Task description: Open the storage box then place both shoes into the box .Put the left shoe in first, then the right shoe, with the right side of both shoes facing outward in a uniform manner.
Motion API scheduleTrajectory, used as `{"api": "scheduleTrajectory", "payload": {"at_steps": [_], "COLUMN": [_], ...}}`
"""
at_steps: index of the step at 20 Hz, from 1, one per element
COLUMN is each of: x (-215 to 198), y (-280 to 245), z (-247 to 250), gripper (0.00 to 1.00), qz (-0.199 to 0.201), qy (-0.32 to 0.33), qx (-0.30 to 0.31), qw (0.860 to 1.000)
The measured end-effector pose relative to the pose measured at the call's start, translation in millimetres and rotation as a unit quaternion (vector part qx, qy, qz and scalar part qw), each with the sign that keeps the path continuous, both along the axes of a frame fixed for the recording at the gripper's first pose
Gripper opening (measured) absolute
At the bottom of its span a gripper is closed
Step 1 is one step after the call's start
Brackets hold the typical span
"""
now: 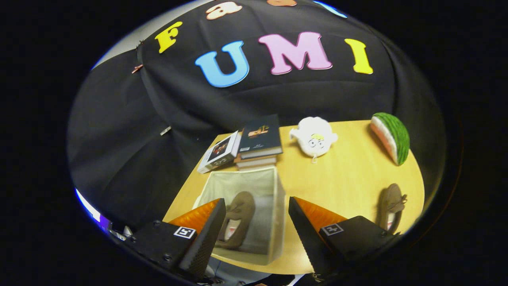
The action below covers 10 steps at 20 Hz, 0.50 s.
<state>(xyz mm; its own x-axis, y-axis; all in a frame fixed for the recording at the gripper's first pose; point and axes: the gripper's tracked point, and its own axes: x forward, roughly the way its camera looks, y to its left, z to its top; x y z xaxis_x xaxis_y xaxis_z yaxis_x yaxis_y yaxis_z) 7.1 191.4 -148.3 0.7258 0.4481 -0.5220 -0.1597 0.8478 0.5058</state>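
Observation:
An open pale fabric storage box stands on the wooden table just below and ahead of my fingers. One brown shoe lies inside it against the left wall, partly hidden by my left finger. A second brown shoe rests on the table to the right of the box, beyond my right finger. My gripper hovers above the box, open, with nothing between its fingers.
A stack of books and a boxed item sit behind the storage box. Farther back lie a white plush toy and a watermelon-slice toy. The wooden table ends close to the second shoe on the right.

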Motion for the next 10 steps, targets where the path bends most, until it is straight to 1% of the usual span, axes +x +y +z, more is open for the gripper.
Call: {"api": "scheduleTrajectory", "payload": {"at_steps": [5, 7, 10], "x": [-1.8, -5.5, -15.1], "y": [-117.5, -162.4, -215.5], "z": [-20.1, -35.1, -64.0], "gripper": [0.98, 0.98, 0.98], "qz": [-0.055, -0.069, -0.077], "qy": [-0.018, -0.027, -0.025], "qx": [-0.068, -0.107, -0.152], "qw": [0.996, 0.992, 0.985]}}
